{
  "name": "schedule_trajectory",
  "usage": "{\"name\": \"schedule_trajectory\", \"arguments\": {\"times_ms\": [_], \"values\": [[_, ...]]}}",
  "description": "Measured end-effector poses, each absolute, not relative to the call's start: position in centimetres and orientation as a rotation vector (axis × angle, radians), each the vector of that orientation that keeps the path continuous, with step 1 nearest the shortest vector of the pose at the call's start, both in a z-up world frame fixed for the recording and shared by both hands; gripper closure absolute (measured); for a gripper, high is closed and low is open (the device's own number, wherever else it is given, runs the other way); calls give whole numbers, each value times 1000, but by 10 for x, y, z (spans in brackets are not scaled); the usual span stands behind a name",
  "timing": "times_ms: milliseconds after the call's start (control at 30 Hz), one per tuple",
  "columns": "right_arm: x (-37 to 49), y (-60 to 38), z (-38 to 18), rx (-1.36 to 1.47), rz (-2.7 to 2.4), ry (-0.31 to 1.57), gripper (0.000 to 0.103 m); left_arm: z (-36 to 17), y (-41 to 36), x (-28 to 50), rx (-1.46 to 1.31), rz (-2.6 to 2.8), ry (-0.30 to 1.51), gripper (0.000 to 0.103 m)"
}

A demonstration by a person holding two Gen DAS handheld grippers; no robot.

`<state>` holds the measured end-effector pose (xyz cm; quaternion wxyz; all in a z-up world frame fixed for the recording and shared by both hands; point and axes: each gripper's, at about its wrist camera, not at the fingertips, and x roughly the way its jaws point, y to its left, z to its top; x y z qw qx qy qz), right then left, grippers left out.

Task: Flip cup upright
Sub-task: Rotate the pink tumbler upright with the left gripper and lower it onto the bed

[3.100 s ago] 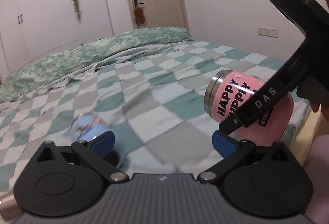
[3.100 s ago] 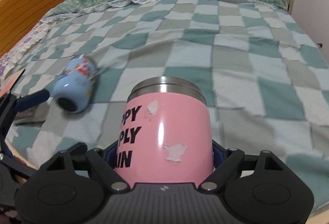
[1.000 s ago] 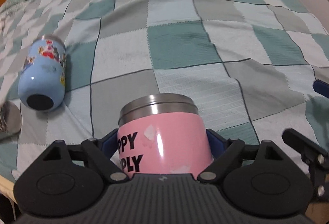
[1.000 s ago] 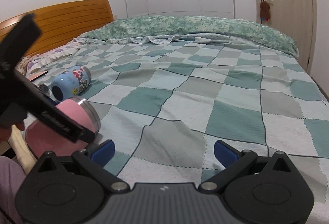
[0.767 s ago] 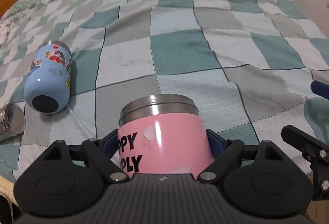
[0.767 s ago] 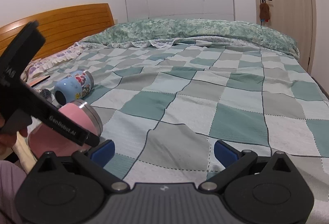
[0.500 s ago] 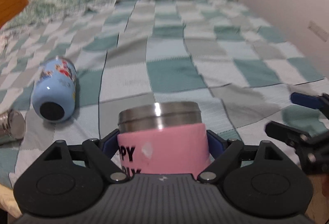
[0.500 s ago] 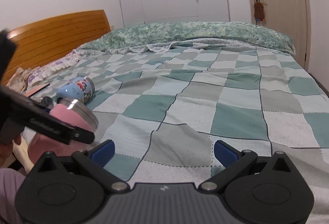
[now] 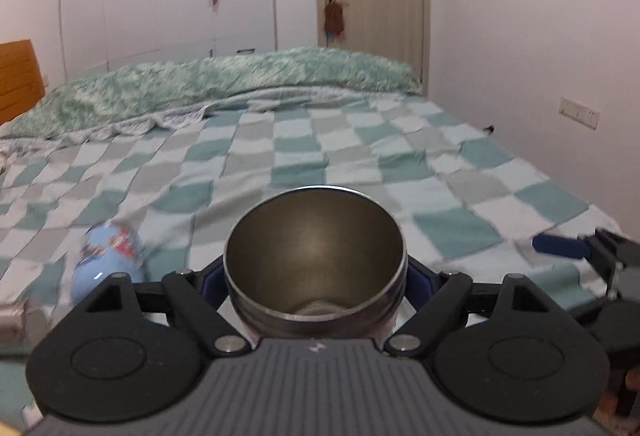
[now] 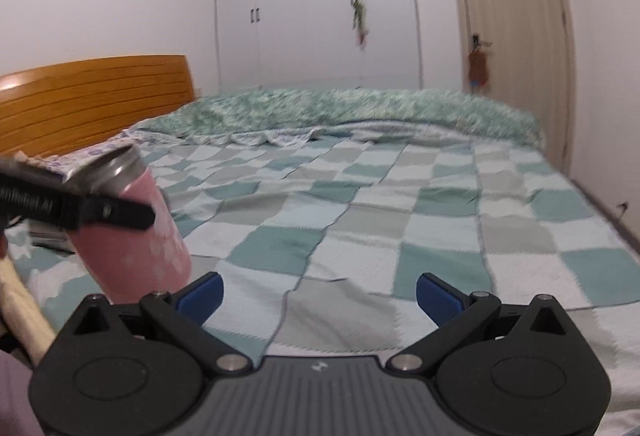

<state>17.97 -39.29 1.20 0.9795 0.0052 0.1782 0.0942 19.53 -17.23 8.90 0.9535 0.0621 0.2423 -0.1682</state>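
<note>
My left gripper (image 9: 316, 276) is shut on the pink steel cup (image 9: 315, 256). In the left wrist view I look into the cup's open steel mouth, which faces up toward the camera. In the right wrist view the pink cup (image 10: 136, 236) is held tilted, nearly upright, rim up, above the near left edge of the bed, with the left gripper's black finger (image 10: 100, 212) across it. My right gripper (image 10: 318, 296) is open and empty, to the right of the cup, over the checked blanket (image 10: 360, 236).
A blue printed bottle (image 9: 108, 256) lies on its side on the blanket, left of the cup. A steel lid (image 9: 12, 316) lies at the far left edge. A green duvet (image 9: 200, 92) is piled at the far side, beyond it wardrobes and a door. A wooden headboard (image 10: 92, 96) stands left.
My left gripper has turned the pink cup so its mouth now faces up, and the view has swung from the blanket to the room. The right gripper stayed open and rose slightly.
</note>
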Motion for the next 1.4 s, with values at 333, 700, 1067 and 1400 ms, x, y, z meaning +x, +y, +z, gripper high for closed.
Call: {"name": "schedule_trajectory", "arguments": {"times_ms": [333, 700, 1067, 1400], "values": [[187, -417, 3, 4, 111, 358, 0, 52, -229, 235, 193, -396, 541, 17], [182, -417, -3, 11, 102, 360, 0, 42, -210, 231, 126, -421, 461, 0], [133, -373, 15, 0, 169, 270, 0, 84, -130, 160, 65, -350, 282, 0], [83, -321, -2, 16, 171, 196, 0, 48, -53, 86, 78, -208, 186, 0]]}}
